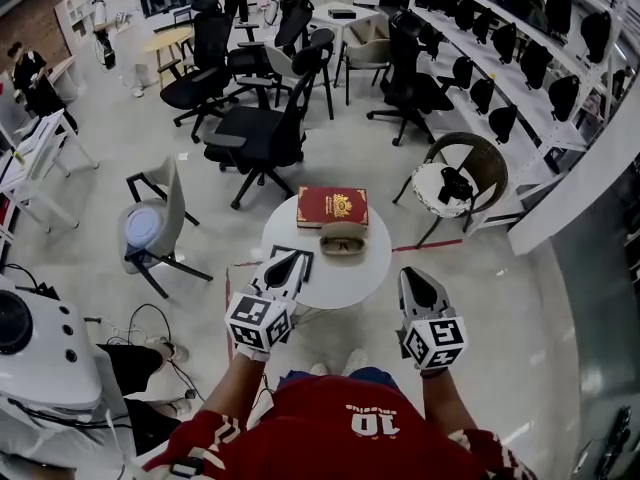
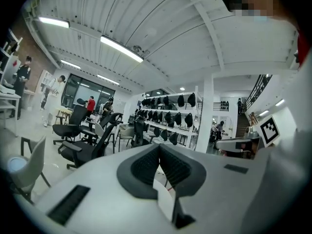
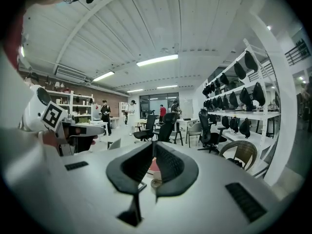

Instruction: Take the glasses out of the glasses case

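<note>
While the glasses case lies near the middle of a round white surface, just at 6 o'clock of a red book, two claws are held low at the near rim in the head view. The left claw is seen over the rim at 8 o'clock, pointed inward. The right claw is held just off the rim at 4 o'clock. The case is touched by neither, and whether its lid is up cannot be made out.

In the left gripper view, the left claw is shown with its dark pads pressed together at the tips and nothing gripped between them. Office chairs and shelves of dark bags are seen beyond.

In the right gripper view, the right claw is likewise closed tip to tip and empty. A sliver of the red book is glimpsed through the gap behind its pads.
</note>
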### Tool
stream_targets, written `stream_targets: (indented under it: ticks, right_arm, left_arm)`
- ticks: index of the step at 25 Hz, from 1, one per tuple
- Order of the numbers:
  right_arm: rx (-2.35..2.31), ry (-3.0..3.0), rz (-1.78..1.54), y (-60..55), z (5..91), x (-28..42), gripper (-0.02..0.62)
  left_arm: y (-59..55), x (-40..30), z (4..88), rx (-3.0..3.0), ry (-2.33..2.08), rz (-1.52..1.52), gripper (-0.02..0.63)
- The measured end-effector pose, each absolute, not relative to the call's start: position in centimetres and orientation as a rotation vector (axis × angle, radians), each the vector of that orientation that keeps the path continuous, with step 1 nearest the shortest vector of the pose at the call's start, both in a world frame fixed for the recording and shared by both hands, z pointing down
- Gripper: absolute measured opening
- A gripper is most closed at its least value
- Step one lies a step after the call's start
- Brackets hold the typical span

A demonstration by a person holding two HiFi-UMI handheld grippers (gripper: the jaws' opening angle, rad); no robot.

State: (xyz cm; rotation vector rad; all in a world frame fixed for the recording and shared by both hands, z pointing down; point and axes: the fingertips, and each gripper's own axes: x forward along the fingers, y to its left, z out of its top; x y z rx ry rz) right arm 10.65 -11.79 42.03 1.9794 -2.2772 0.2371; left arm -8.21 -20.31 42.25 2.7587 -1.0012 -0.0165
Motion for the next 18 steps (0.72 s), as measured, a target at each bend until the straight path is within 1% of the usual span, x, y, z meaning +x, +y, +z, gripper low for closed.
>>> stream_targets:
  ticks: [11,18]
  right_arm:
    - [1.937,-2.309,0.282,-15.8,43.3,11.5,0.035]
    - [1.934,-2.361,0.22,-19.4,42.7,13.5,0.035]
  left_arm:
    - [-22.8,-8.4,42.3,2.738,-1.064,-0.005,0.009]
    - [-25.6,-7.7,42.1,2.738,-1.113,-0.001,0.009]
